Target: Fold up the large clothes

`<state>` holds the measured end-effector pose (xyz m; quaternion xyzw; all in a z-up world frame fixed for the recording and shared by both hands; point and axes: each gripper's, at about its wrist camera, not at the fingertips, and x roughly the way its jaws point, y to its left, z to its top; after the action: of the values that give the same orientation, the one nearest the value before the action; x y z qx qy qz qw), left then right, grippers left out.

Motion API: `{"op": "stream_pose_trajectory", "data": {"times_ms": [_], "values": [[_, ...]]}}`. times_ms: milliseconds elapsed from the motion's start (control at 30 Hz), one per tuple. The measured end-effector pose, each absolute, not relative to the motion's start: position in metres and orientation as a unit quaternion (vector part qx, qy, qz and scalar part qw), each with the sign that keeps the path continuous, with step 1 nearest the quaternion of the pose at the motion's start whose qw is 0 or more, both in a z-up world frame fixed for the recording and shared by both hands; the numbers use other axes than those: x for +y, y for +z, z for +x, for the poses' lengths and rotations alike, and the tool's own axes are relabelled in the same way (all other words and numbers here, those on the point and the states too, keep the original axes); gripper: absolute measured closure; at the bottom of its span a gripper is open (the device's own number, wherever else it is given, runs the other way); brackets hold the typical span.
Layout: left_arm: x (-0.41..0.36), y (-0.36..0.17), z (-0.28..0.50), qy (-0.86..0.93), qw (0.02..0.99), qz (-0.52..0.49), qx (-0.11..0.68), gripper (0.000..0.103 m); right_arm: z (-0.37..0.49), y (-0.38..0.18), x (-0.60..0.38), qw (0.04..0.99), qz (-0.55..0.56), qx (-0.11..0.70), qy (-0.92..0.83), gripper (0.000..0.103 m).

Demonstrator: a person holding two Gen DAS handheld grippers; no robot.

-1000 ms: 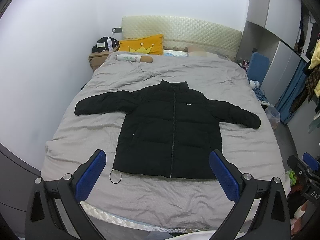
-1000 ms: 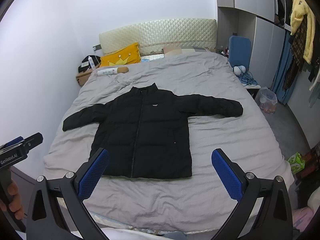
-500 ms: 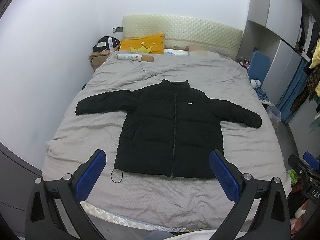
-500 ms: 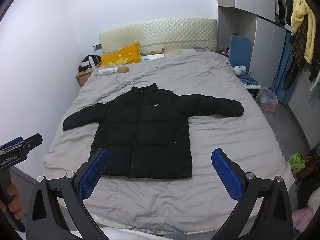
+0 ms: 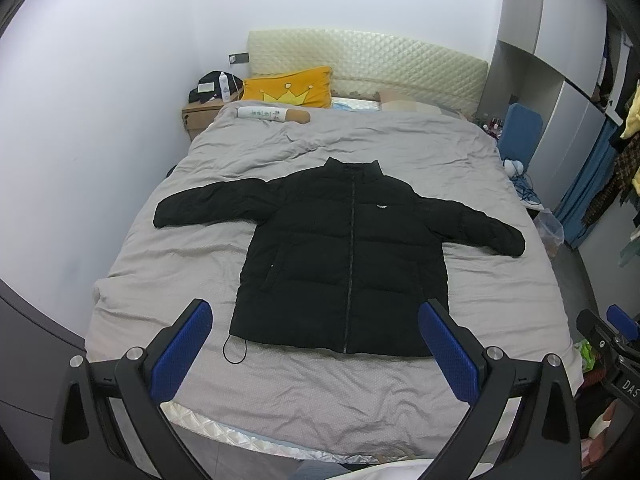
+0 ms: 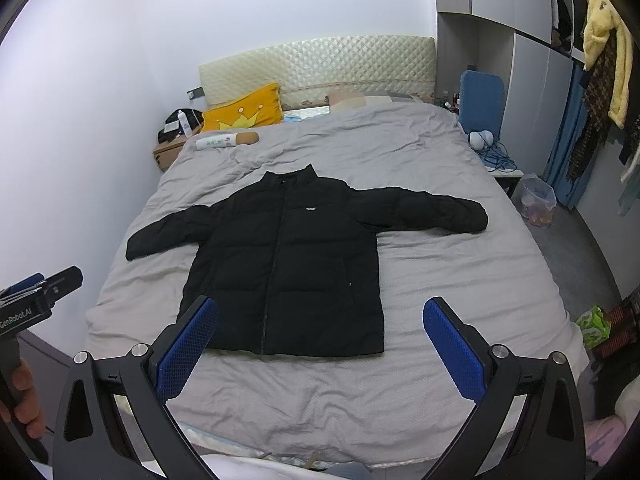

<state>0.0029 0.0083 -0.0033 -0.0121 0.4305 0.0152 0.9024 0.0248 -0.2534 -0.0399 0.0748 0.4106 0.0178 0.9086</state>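
A black puffer jacket lies flat and zipped on a grey bed, front up, collar toward the headboard, both sleeves spread out sideways. It also shows in the right wrist view. My left gripper is open and empty, held above the foot of the bed just short of the jacket's hem. My right gripper is open and empty at the same distance, a little to the right. A thin black cord loop trails from the hem's left corner.
A yellow crown pillow and a rolled bolster lie by the padded headboard. A nightstand stands at the back left. A wardrobe, a blue chair, a clear bin and hanging clothes line the right side.
Both grippers have drifted very slightly; the jacket sits a touch lower in the left view. Nothing was grasped and the jaws stay open.
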Motion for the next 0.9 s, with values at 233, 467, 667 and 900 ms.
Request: {"op": "stream_pose_trajectory", "data": {"times_ms": [233,467,667,900], "values": [[0.010,-0.004,0.000,0.015,0.901,-0.012,0.433,0.000,0.026,-0.040,-0.253,0.908,0.078,0.412,0.016,0.000],[0.013,-0.005,-0.004,0.009,0.901,-0.008,0.434,0.000,0.023,-0.040,-0.253,0.908,0.080,0.412,0.016,0.000],[0.015,-0.005,-0.004,0.003,0.900,-0.009,0.435,0.000,0.021,-0.042,-0.246,0.909,0.078,0.409,0.019,0.000],[0.022,-0.009,-0.004,-0.001,0.897,-0.016,0.442,0.000,0.012,-0.044,-0.241,0.908,0.084,0.411,0.027,0.000]]}}
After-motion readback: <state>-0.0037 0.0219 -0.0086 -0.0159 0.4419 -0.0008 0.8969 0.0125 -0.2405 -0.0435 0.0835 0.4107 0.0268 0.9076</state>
